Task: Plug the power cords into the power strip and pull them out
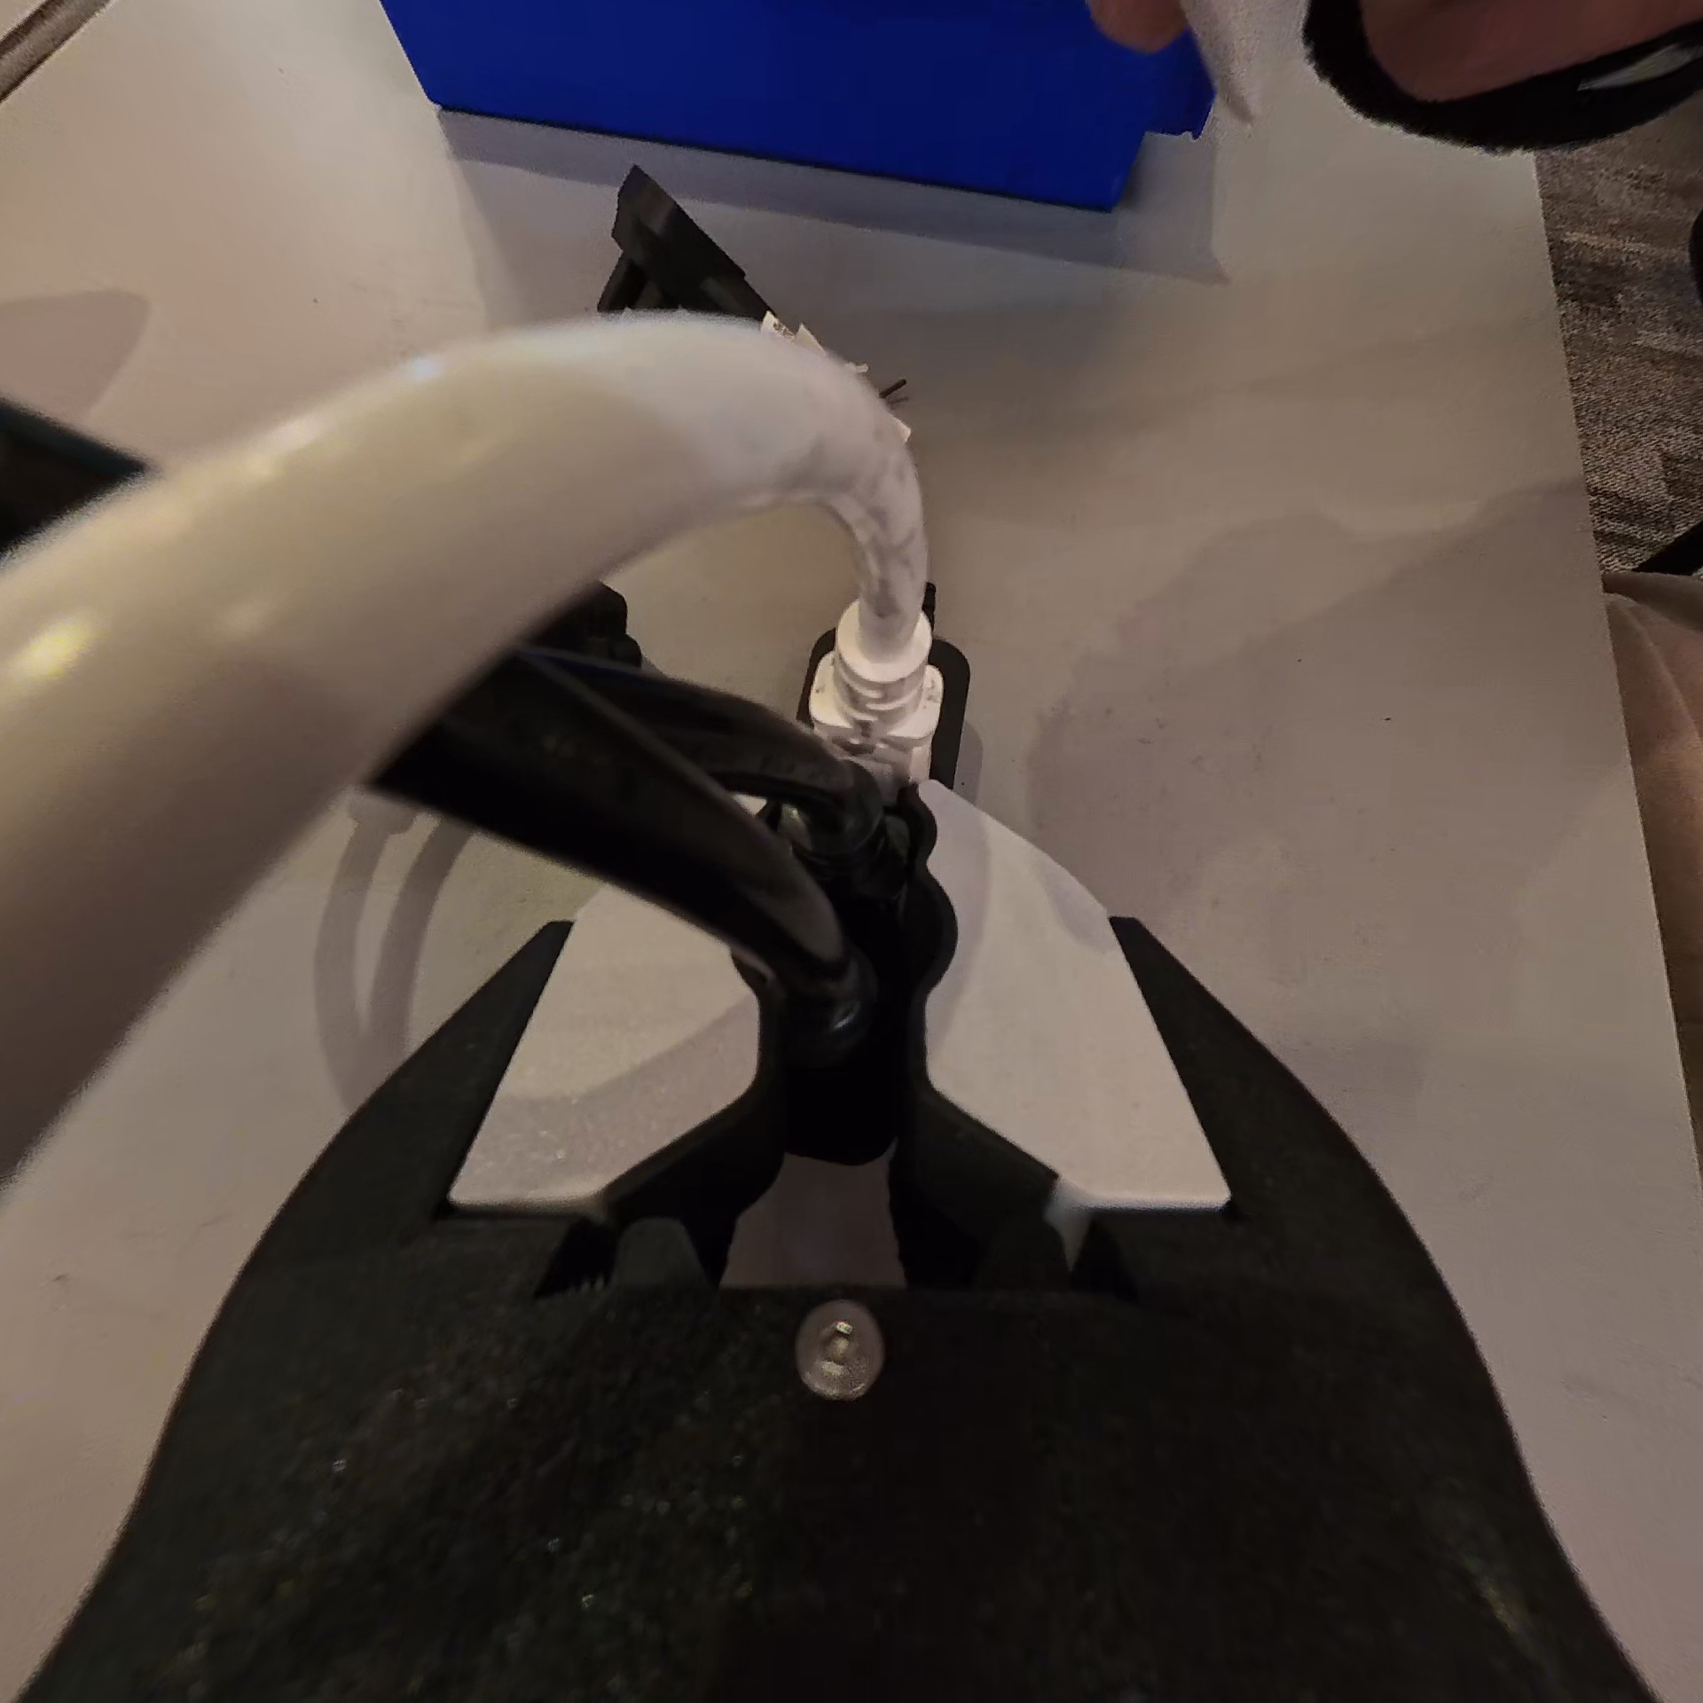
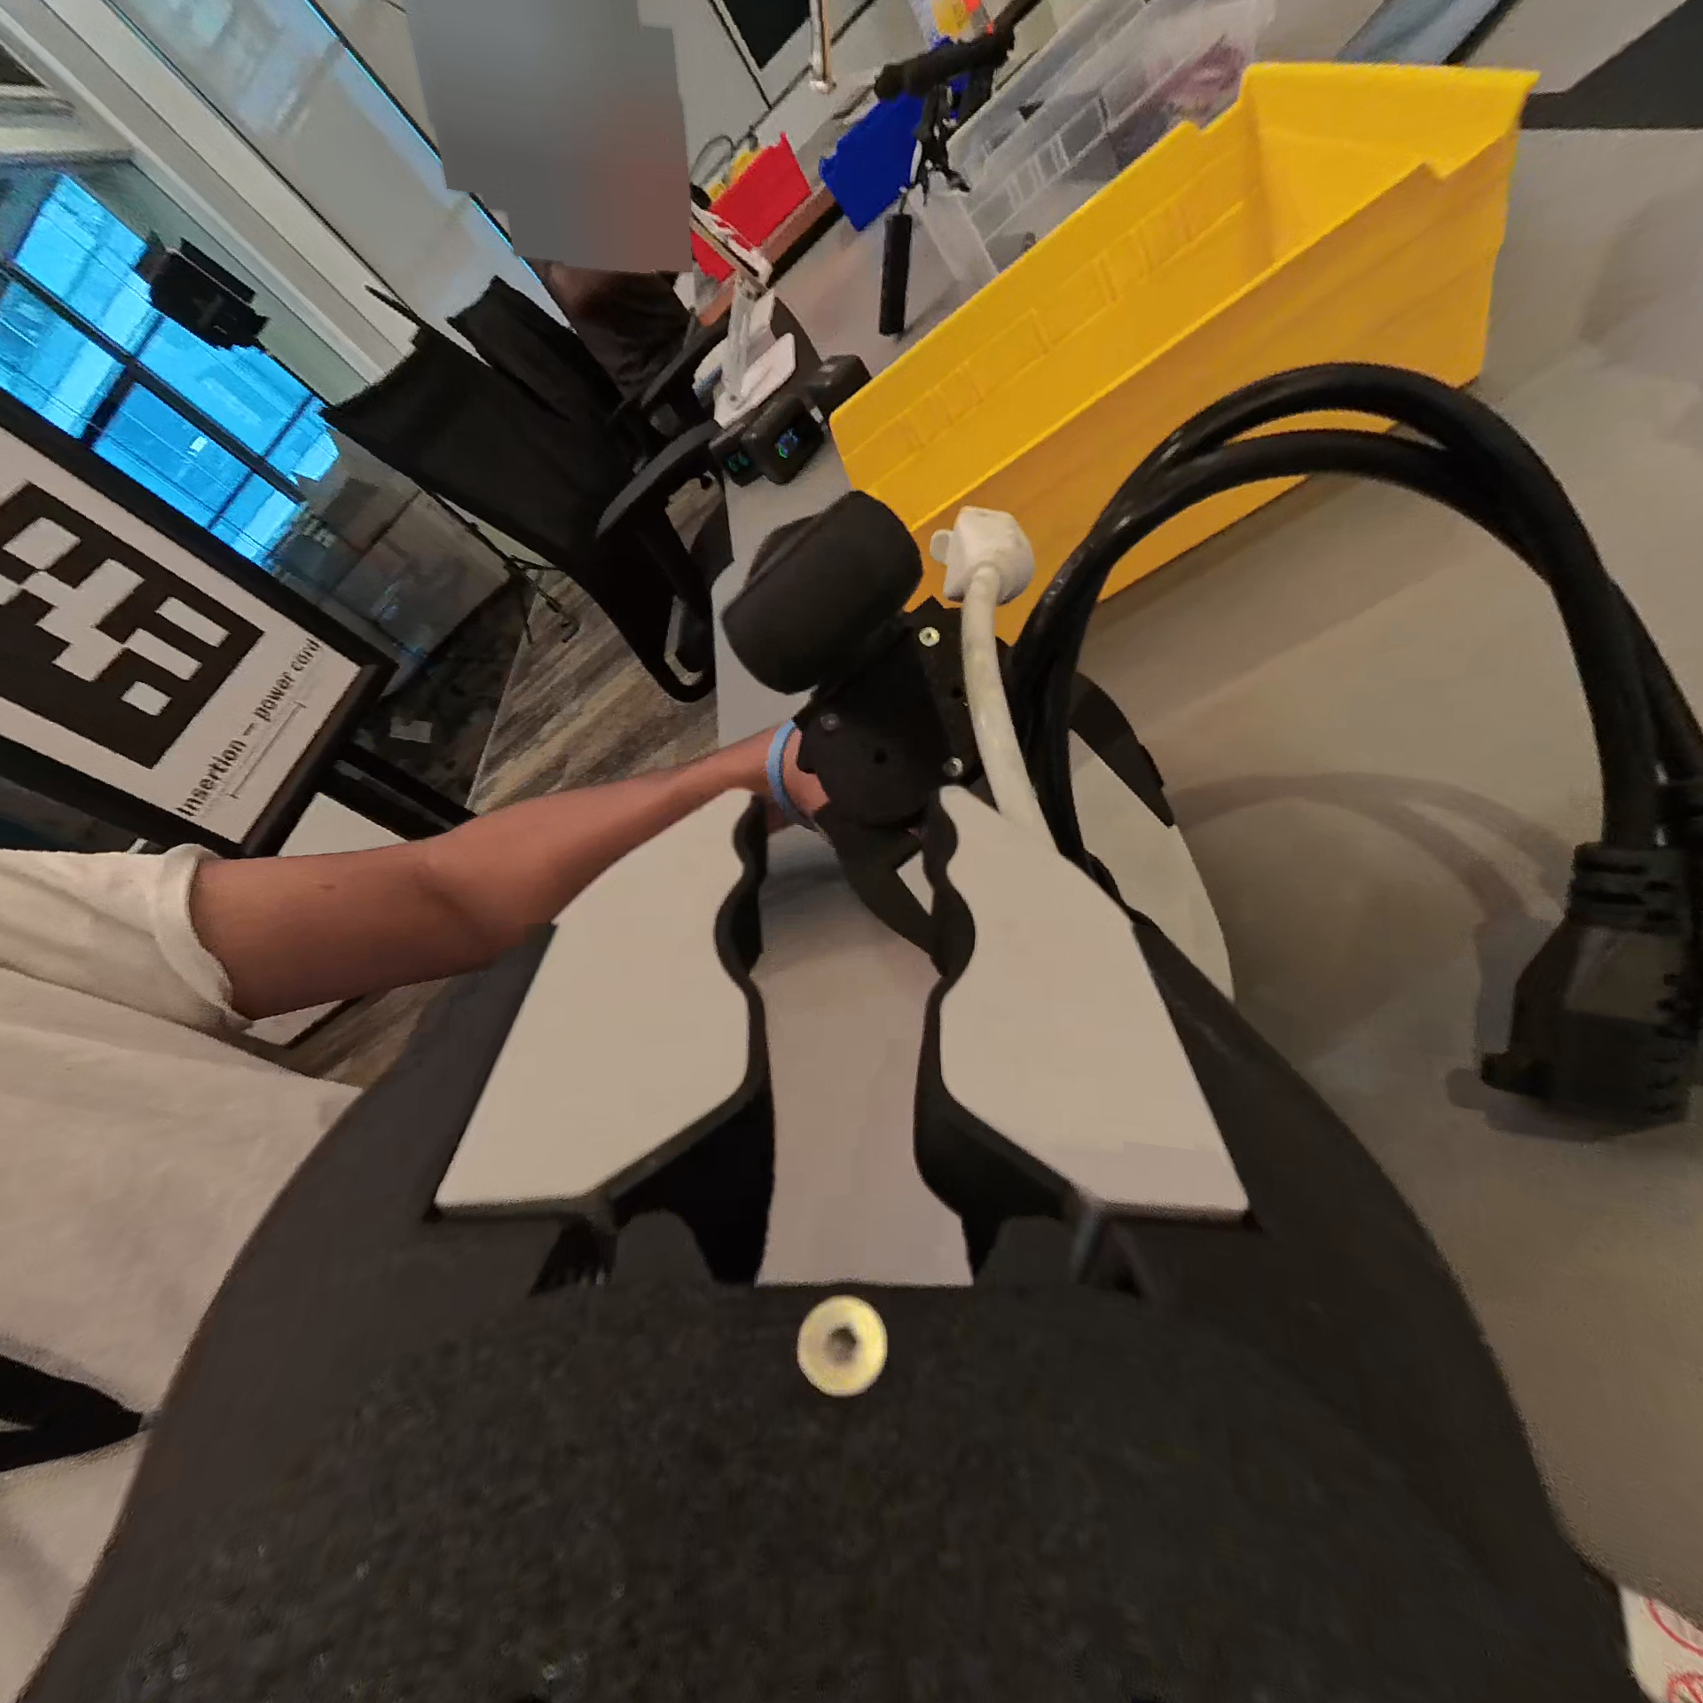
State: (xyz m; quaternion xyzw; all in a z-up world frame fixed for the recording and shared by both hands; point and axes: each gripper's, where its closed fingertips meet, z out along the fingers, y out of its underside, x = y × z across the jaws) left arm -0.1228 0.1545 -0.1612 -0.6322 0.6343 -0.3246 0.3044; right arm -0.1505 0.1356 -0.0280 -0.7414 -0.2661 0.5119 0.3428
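Note:
In the left wrist view, my left gripper (image 1: 875, 866) is shut on a bundle of black power cords (image 1: 645, 811) low over the grey table (image 1: 1290, 737). Just beyond its tips, a white plug (image 1: 875, 691) stands in the black power strip (image 1: 954, 682). Its thick white cord (image 1: 415, 479) arcs up and left, close to the camera. In the right wrist view, my right gripper (image 2: 843, 857) is open and empty above the table. The left gripper (image 2: 866, 756) is ahead of it. Black cords (image 2: 1382, 415) loop to a black connector (image 2: 1603, 1014) lying on the table.
A blue bin (image 1: 783, 83) stands behind the strip. A yellow bin (image 2: 1198, 304) stands behind the cords. A white cord end (image 2: 981, 553) sticks up beside the left gripper's camera. A person's arm (image 2: 415, 903) reaches across, and a hand (image 1: 1474, 55) is at the top right. The tips of one gripper are about 12 centimetres away from the tips of the other. To the black connector (image 2: 1603, 1014): left tips about 8 centimetres, right tips about 15 centimetres.

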